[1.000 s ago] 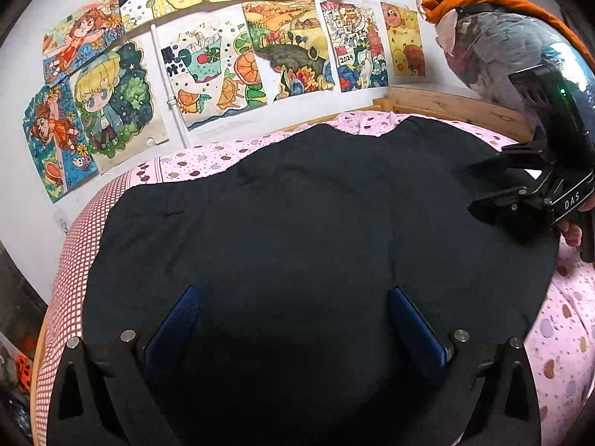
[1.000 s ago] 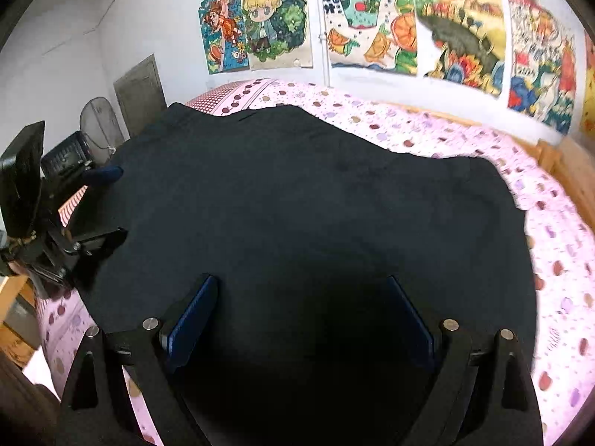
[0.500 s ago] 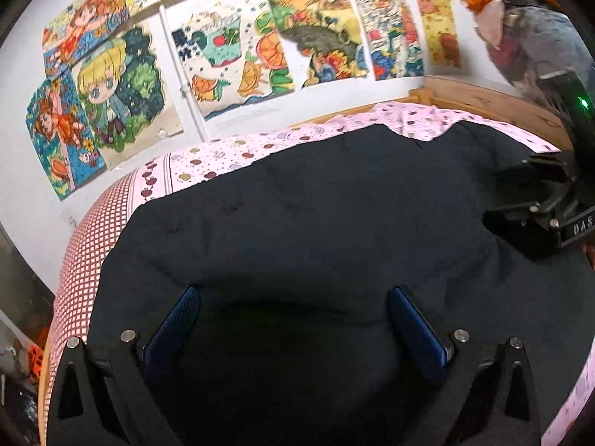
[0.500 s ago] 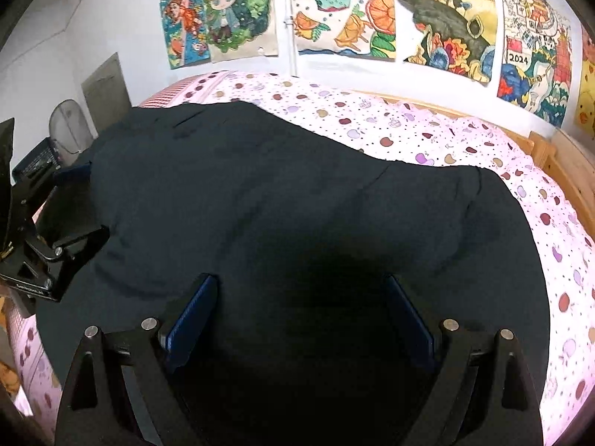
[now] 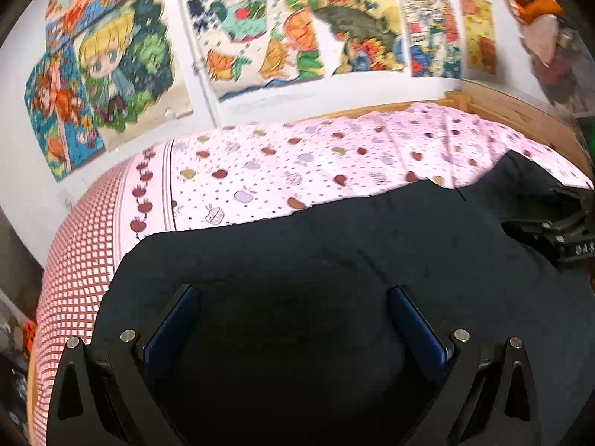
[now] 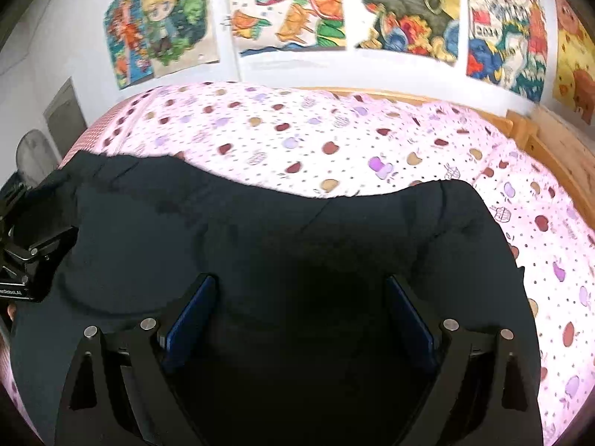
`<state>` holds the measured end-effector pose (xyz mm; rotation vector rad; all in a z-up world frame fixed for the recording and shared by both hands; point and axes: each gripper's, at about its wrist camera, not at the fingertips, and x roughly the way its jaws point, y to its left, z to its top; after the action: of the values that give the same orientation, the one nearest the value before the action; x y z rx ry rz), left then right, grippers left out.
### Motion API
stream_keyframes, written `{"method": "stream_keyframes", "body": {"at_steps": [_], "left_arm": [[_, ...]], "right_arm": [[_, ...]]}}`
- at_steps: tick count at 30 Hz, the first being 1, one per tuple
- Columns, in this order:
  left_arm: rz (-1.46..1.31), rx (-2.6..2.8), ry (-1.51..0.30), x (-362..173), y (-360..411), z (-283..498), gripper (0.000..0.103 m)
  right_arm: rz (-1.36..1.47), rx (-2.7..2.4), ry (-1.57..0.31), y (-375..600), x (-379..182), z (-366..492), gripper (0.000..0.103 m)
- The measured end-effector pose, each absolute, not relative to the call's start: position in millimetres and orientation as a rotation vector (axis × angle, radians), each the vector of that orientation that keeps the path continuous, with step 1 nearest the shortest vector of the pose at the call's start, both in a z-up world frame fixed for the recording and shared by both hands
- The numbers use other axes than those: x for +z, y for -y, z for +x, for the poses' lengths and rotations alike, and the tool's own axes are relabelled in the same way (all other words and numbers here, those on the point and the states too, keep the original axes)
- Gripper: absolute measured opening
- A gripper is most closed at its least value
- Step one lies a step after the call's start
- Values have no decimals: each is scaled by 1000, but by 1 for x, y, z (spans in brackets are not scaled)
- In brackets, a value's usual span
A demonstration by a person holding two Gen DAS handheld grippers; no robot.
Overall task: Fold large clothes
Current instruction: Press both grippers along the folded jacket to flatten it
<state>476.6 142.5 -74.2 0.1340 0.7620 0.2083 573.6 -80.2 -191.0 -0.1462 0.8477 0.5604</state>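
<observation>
Covering most of the bed, its pink apple-print sheet under a wall of bright posters, lies the dark garment. The left gripper and right gripper hover over it, jaws apart, empty.

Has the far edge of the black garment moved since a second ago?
Yes. The black garment has drawn back toward the tongs: its far edge earlier nearly reached the wall posters, and now a broad band of pink sheet lies between.
</observation>
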Motion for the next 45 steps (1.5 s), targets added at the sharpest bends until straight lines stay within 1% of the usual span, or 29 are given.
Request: {"method": "stream_keyframes", "body": {"at_steps": [6, 11, 19, 25, 45], "left_arm": [[73, 204, -842, -95, -157, 501, 103], [45, 188, -847, -106, -163, 503, 103], [12, 166, -823, -112, -167, 504, 103], [56, 198, -822, -120, -161, 509, 103], [145, 256, -720, -114, -142, 474, 103]], "right_arm": [[-142, 589, -908, 73, -211, 596, 89], [-103, 610, -920, 73, -224, 600, 90], [-97, 607, -892, 70, -228, 600, 91], [-128, 581, -892, 63, -240, 603, 93], [-107, 587, -779, 81, -227, 577, 93]]}}
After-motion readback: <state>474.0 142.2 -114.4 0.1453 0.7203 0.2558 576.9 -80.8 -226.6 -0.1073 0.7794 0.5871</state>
